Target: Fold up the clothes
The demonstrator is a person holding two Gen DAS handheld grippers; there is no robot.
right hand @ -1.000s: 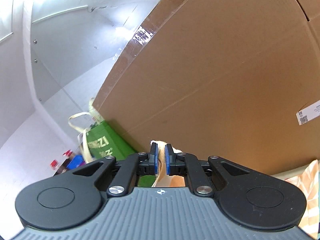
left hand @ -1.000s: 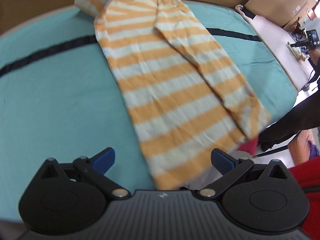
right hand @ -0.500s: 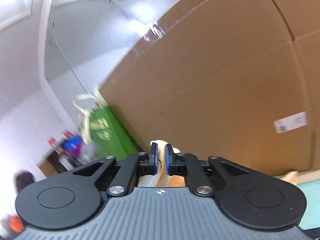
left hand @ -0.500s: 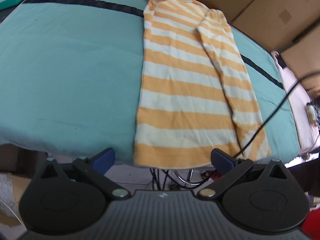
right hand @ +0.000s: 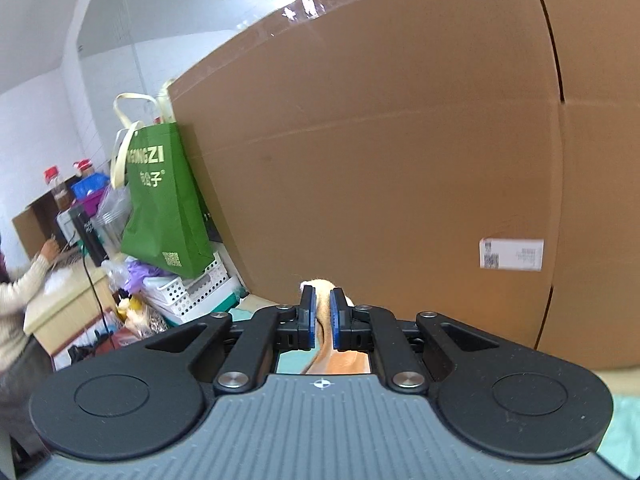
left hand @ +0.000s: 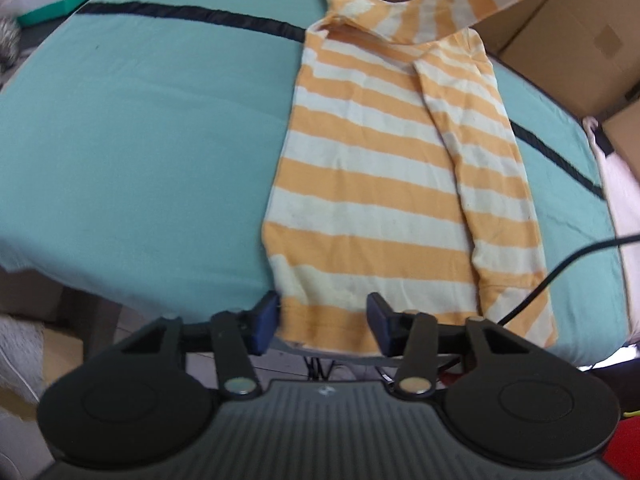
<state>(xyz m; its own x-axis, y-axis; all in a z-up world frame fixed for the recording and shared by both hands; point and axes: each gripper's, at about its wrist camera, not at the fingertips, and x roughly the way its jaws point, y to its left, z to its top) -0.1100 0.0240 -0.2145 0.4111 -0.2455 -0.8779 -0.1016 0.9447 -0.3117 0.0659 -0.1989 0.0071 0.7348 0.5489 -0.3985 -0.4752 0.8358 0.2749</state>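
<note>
A: What is the biggest thing in front of you?

B: A table (left hand: 140,120) under a teal cover, crossed by a black stripe (left hand: 192,16). Behind it, from 12 to 2 o'clock, stand brown boxes (right hand: 400,160).

A: And the garment?

B: An orange-and-white striped shirt (left hand: 372,184) lies flat on the cover, running from the near edge at 6 o'clock up to 12 o'clock. One sleeve is folded down its right side. The other end is lifted off the table at 1 o'clock, up before the boxes.

A: Who lifts it?

B: The right gripper (right hand: 322,316). Its blue pads (right hand: 339,320) are pressed together on a bunch of the striped cloth.

A: And the left one?

B: The left gripper (left hand: 322,322) sits at the hem, at 6 o'clock. Its jaws are partly spread, one pad (left hand: 265,322) on each side of the hem's left corner, not yet pinching it.

A: Anything smaller?

B: A green bag (right hand: 164,200) at 9 o'clock of the boxes, and a black cable (left hand: 560,268) over the table at 4 o'clock.
</note>
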